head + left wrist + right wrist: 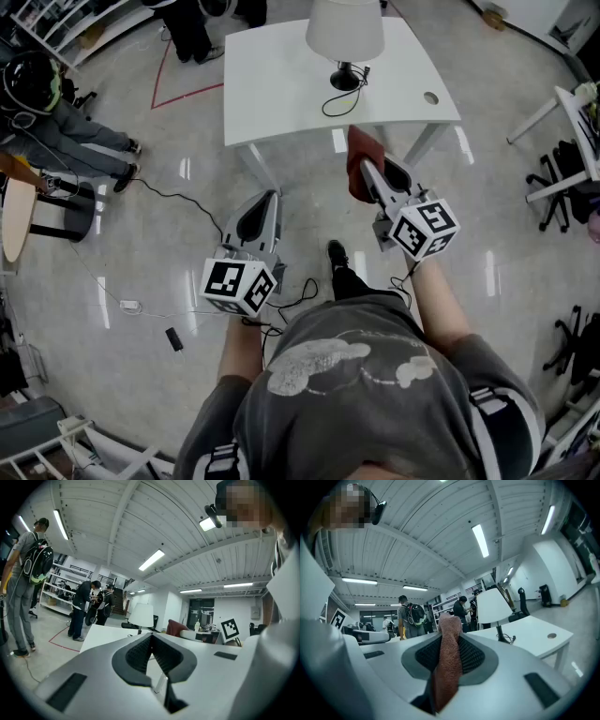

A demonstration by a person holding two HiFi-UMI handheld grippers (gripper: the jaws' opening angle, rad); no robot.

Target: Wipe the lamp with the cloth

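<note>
Here we pinch the reddish cloth (447,658) in the right gripper (367,173), so it is ready for wiping; the left gripper (265,199) is pressed together, empty. The lamp (345,28) stands on the white table (281,84), well apart from both. Only the gripper views show the pads; the head view shows this gap.

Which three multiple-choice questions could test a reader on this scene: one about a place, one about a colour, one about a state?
1. Where does the lamp stand? A. on the floor B. on the white table C. on a chair
2. What colour is the cloth? A. reddish-brown B. blue C. yellow
3. How is the right gripper? A. open and empty B. lying on a shelf C. shut on the cloth

Key: 1 B, its base rests on the tabletop; 2 A, the right gripper view shows it; 3 C, the cloth is pinched between its jaws.
</note>
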